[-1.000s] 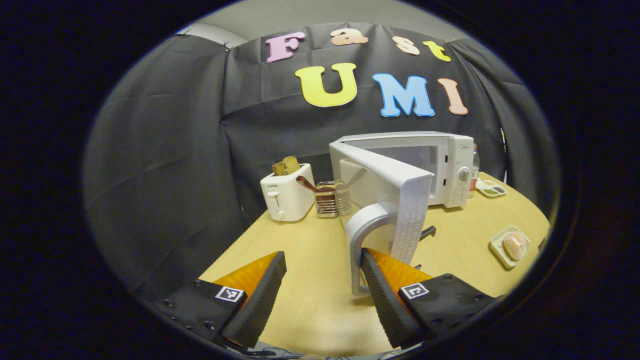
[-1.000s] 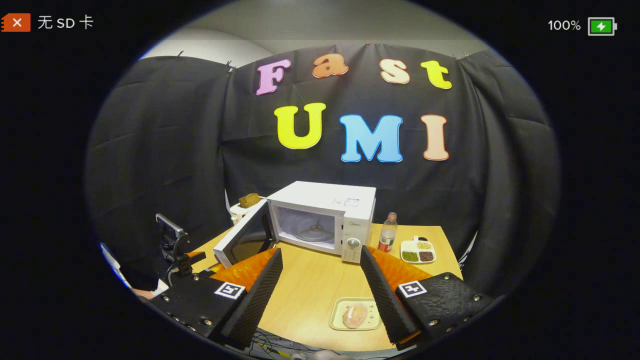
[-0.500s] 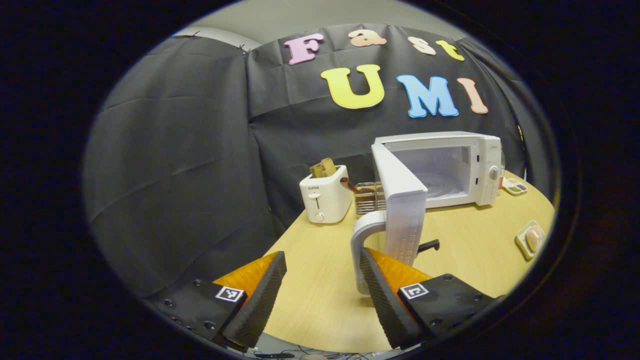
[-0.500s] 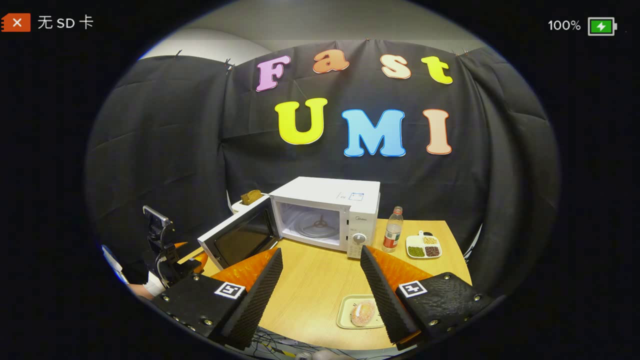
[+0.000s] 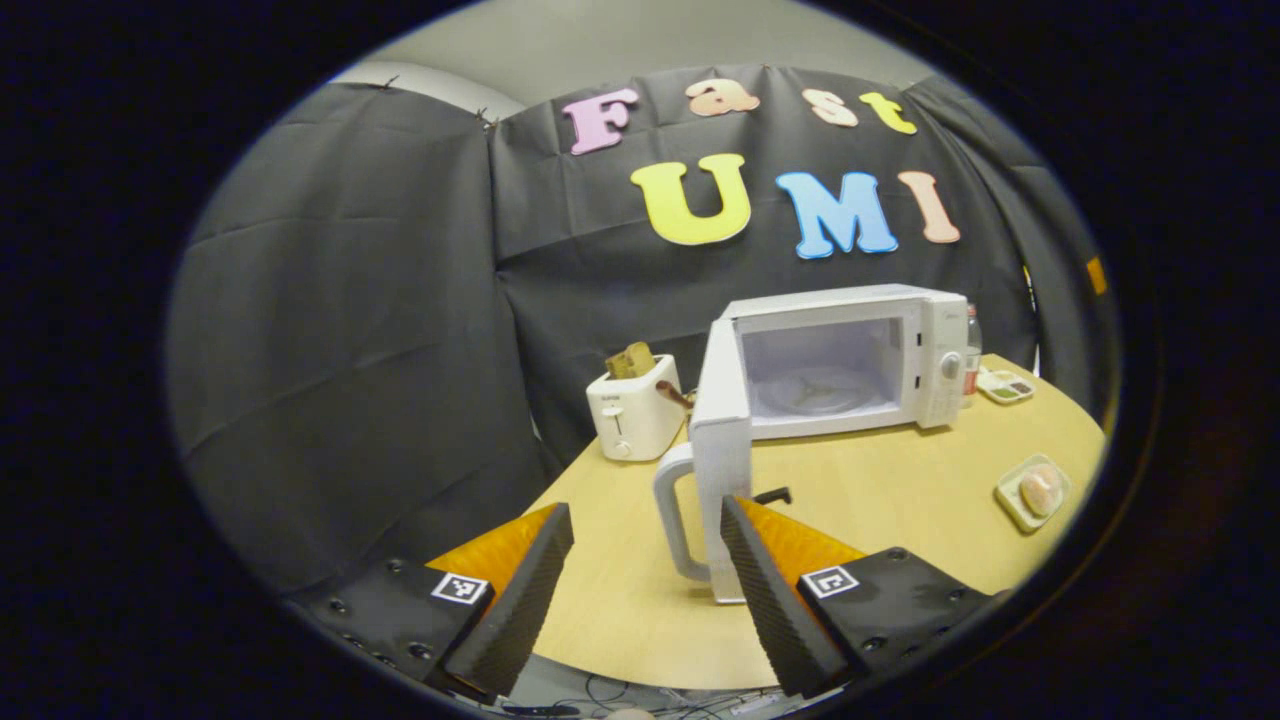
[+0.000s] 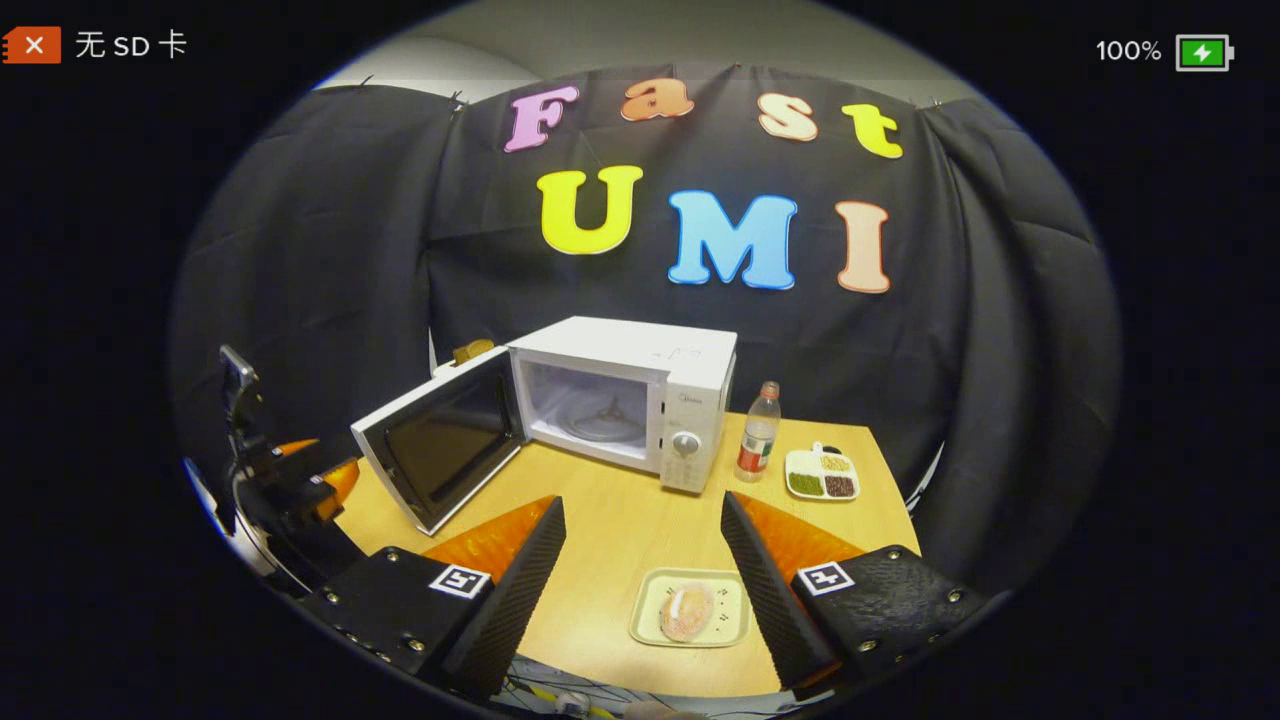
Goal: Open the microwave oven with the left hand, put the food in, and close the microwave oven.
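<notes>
one microwave (image 6: pixel 625 400) stands at the back of the worktop (image 6: pixel 610 520), its door (image 5: pixel 722 450) swung wide, cavity bare. the door's edge and handle (image 5: pixel 672 520) rise between the left claw (image 5: pixel 640 590) and the oven; that claw gapes wide, holding nothing. the right claw (image 6: pixel 640 590), also wide, hovers over the one tray of food (image 6: pixel 688 610) near the front edge. a toaster (image 5: pixel 632 415) stands left of the door. a bottle (image 6: pixel 757 445) and snack dish (image 6: pixel 822 475) stand right of the oven.

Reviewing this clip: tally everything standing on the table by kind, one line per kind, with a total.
Appliances: 2, the microwave with its door open, and the toaster
Bottles: 1, the bottle
Food trays: 2, the tray with the bun and the divided snack tray
Total: 5
</notes>
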`<state>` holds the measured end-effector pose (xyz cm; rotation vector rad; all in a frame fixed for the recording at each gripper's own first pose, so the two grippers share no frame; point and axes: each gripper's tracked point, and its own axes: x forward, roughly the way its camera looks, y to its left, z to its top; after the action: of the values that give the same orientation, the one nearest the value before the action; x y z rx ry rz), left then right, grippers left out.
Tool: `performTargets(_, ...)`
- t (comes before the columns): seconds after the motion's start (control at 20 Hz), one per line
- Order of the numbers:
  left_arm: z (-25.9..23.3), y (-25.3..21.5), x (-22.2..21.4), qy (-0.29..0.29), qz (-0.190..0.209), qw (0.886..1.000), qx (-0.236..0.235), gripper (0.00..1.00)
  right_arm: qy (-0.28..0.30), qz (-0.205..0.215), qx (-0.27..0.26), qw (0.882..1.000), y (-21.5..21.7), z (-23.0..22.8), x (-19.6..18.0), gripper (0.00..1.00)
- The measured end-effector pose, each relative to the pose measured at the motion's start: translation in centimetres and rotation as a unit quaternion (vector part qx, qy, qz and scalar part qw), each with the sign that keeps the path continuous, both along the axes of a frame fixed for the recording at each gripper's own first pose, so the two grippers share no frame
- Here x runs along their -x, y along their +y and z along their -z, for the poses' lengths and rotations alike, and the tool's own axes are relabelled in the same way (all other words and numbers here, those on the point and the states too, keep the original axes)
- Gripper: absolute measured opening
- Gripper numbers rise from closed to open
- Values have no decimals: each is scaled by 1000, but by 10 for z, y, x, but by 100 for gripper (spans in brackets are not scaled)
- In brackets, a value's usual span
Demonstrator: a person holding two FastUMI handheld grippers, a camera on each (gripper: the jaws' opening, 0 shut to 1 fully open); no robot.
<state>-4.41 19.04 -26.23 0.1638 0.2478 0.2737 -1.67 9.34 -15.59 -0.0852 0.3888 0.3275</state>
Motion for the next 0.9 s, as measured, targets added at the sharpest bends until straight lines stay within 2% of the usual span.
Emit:
performTargets(0.3, -95, -71, -3, -56, 66, 996, -2, 100, 88, 26, 12, 996, -24, 100, 1, 96)
performTargets(0.45, -146, -97, -12, -93, 87, 992, -1, 100, 112, 37, 20, 993, -27, 136, -7, 96)
performTargets(0.65, -178, -104, -20, -105, 74, 991, -23, 100, 129, 46, 30, 990, -25, 175, -18, 96)
performTargets(0.9, -195, -112, -22, -107, 82, 991, -23, 100, 166, 46, 46, 984, -18, 213, -47, 96)
